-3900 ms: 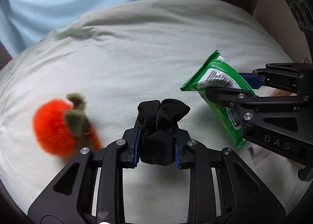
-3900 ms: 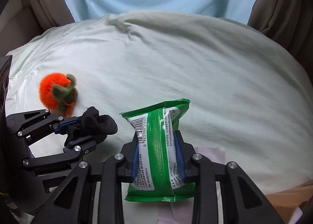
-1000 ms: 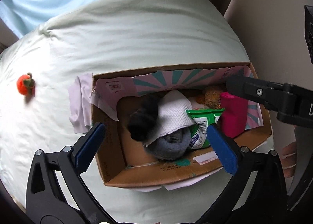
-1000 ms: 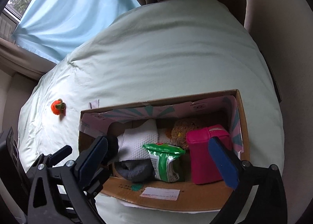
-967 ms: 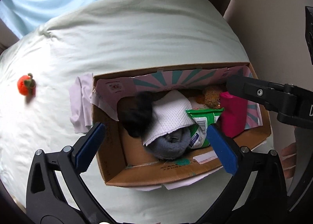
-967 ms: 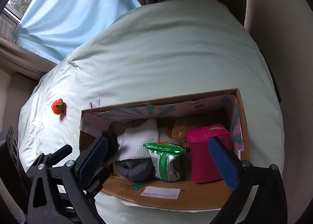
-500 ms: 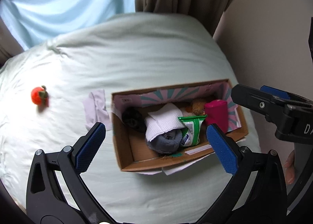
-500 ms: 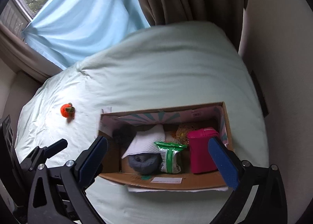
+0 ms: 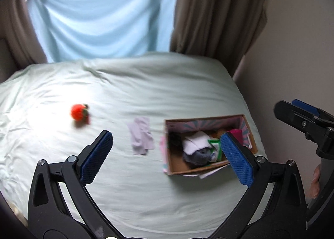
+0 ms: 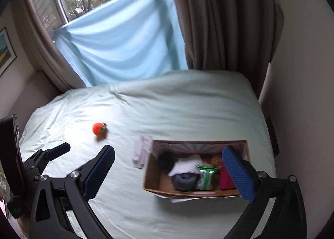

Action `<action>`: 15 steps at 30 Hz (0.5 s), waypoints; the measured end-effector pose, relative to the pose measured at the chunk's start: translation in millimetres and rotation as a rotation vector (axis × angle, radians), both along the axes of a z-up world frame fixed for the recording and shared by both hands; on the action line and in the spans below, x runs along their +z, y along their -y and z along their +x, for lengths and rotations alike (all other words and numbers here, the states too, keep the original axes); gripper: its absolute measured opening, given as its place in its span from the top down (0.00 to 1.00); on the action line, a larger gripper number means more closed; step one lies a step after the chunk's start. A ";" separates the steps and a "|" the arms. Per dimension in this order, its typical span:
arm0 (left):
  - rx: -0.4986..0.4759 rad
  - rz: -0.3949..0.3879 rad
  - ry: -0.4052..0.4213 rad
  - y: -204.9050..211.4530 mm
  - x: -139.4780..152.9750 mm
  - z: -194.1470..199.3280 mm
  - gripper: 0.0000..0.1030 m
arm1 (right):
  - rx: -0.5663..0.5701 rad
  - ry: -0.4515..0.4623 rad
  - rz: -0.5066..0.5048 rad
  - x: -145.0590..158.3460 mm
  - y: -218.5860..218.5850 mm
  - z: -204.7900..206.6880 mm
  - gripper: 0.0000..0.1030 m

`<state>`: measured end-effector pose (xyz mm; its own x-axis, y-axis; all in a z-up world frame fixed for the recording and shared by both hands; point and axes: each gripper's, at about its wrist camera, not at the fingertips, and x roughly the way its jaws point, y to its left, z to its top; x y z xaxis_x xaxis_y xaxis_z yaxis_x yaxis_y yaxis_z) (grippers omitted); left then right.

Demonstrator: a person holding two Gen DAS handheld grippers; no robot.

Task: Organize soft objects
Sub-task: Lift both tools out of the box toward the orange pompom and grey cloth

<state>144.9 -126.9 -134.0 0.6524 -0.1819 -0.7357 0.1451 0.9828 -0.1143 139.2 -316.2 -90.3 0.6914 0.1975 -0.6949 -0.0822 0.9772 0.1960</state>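
Observation:
A cardboard box [image 9: 208, 169] [image 10: 187, 192] sits on the pale green bed near its right edge. It holds a black sock [image 10: 166, 158], a white cloth [image 10: 185, 166], a grey bundle [image 10: 183, 180], a green packet [image 10: 205, 177] and a pink pouch [image 10: 225, 178]. An orange plush pumpkin [image 9: 79, 112] [image 10: 99, 129] lies on the bed to the left. A pale lilac cloth [image 9: 141, 137] [image 10: 142, 151] lies beside the box's left end. My left gripper [image 9: 167, 155] and right gripper [image 10: 169, 174] are both open and empty, high above the bed.
A light blue cloth [image 10: 121, 45] hangs over the window behind the bed, with brown curtains [image 10: 225, 20] to the right. A beige wall [image 9: 292, 51] runs along the bed's right side. The bed [image 9: 146, 84] spreads wide around the box.
Both grippers have risen and drawn back from the box, and the left view has swung left. The black sock and green packet held earlier now lie in the box.

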 end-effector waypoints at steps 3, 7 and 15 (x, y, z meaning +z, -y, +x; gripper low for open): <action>0.027 0.011 0.041 -36.0 20.0 -16.2 0.00 | -0.003 0.039 -0.031 15.1 -27.5 -15.4 0.00; 0.056 0.008 0.077 -85.9 39.0 -34.2 0.00 | -0.004 0.087 -0.070 29.4 -65.8 -35.0 0.00; 0.079 0.011 0.085 -164.5 38.9 -40.3 0.00 | 0.000 0.119 -0.064 31.5 -128.9 -48.1 0.00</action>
